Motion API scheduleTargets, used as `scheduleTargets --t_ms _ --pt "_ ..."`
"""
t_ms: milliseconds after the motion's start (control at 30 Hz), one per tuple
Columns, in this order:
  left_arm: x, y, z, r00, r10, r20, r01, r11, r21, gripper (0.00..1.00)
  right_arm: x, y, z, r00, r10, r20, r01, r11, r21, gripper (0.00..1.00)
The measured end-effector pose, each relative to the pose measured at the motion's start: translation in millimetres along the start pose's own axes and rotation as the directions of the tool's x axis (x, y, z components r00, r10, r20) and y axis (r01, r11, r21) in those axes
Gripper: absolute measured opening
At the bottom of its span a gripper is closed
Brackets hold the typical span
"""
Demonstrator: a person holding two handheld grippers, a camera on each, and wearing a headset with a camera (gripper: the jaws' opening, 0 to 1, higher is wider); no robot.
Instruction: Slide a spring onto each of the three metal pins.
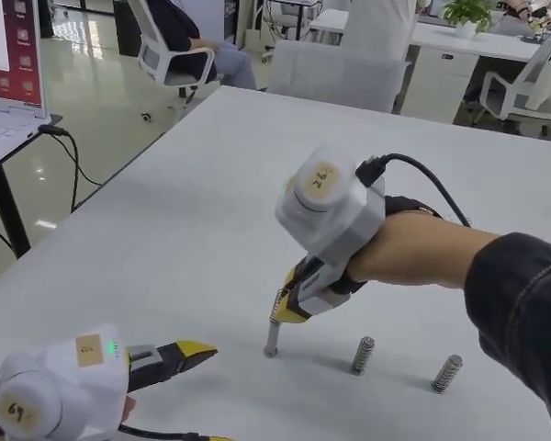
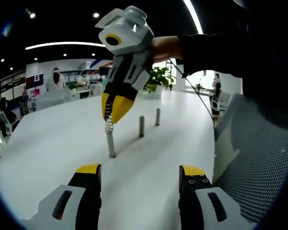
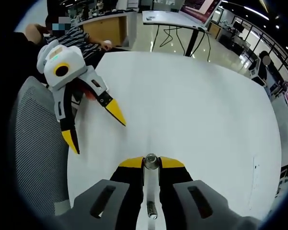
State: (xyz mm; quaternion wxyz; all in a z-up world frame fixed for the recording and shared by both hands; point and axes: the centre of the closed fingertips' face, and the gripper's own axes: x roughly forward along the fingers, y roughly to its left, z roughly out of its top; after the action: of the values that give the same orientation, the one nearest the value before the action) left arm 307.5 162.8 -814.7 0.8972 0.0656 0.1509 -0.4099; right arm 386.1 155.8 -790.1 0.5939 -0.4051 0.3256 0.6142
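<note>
Two grippers work over a white workbench (image 1: 193, 184). Nearest the person, at the lower left of the head view, the left gripper (image 1: 205, 395) is held low over the bench. Its yellow-tipped jaws are spread wide with nothing between them. Its own view confirms the gap, with bare bench showing between the tips.

Beyond it, the right gripper (image 1: 287, 308) points steeply down, carried by a hand (image 1: 404, 248) in a dark sleeve, and a black cable (image 1: 422, 179) leaves its top. Its jaws are clenched on a spring (image 2: 108, 125), which hangs below the yellow tips directly above the first pin (image 1: 272, 342). The spring's lower end sits at the pin's top; whether it has passed over the tip cannot be told. The first pin stands upright on the bench, and its shaft is bare.

To its right in the head view, the second pin (image 1: 363, 356) and then the third pin (image 1: 447, 372) stand in the same row. Each already wears a spring along its length. All three pins are apart from one another.

Past the bench edge, a laptop (image 1: 9, 64) sits on a side table at left. An office chair (image 1: 151, 57) with someone seated stands on a glossy floor.
</note>
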Motion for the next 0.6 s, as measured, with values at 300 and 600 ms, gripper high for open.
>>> scheduleTargets --t_ms 300,600 --pt "-0.1 -0.2 -1.3 1.0000 0.000 0.000 0.000 1.000 -0.006 0.61 8.2 1.2 -2.8 0.9999 0.012 -0.012 -0.011 1.000 0.006 0.08" --pt "-0.7 -0.1 -2.8 1.0000 0.001 -0.003 -0.001 1.000 -0.010 0.60 17.9 1.0 -7.9 0.9994 0.018 -0.030 -0.017 1.000 0.016 0.08"
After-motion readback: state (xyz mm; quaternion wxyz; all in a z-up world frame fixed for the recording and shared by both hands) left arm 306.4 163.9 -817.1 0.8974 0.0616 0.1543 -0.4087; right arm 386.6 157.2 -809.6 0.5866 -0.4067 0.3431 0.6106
